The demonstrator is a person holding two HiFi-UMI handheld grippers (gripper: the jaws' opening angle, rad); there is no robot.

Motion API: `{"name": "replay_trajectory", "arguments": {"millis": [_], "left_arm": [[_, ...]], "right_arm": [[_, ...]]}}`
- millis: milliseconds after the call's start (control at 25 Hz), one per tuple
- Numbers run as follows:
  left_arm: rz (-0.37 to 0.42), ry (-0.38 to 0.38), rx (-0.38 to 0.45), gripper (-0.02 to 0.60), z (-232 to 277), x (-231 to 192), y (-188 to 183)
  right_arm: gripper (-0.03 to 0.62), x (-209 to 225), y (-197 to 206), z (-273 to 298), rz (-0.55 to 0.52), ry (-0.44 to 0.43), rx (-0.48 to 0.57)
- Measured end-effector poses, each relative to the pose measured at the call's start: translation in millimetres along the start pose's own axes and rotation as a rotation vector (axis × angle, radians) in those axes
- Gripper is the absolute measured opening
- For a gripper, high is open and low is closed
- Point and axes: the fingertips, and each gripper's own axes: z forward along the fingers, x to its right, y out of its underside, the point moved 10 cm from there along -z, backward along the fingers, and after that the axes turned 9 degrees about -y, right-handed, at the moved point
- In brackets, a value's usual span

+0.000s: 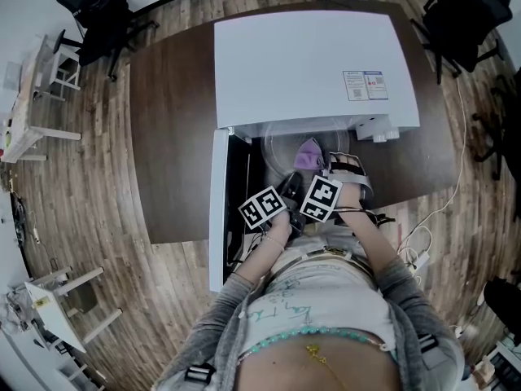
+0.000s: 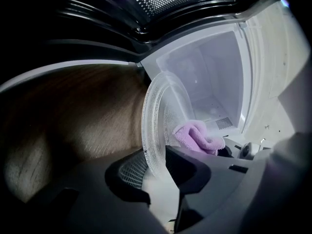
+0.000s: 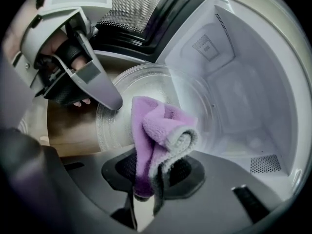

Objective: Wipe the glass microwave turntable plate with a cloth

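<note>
The glass turntable plate stands on edge in front of the open microwave, its rim pinched between the jaws of my left gripper. In the right gripper view the plate faces me, with the left gripper clamped on its left rim. My right gripper is shut on a folded purple cloth, which rests against the plate's face. In the head view the cloth shows over the plate, just ahead of both marker cubes.
The white microwave sits on a dark brown table, its door swung open at the left. Its white cavity lies behind the plate. Office chairs stand round the far side.
</note>
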Motion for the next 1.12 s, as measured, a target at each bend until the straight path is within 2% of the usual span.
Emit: {"name": "replay_trajectory", "arguments": {"millis": [560, 880, 1120], "left_arm": [[0.005, -0.001, 0.012, 0.123, -1.0, 1.2, 1.2], [0.008, -0.001, 0.018, 0.123, -0.8, 1.8, 2.1], [0.011, 0.000, 0.020, 0.123, -1.0, 2.2, 2.2]], "right_arm": [[0.107, -0.5, -32.0, -1.1, -0.110, -0.020, 0.055], [0.107, 17.1, -49.4, 1.4, -0.150, 0.007, 0.077], [0.107, 37.4, -52.1, 4.6, -0.140, 0.038, 0.077]]}}
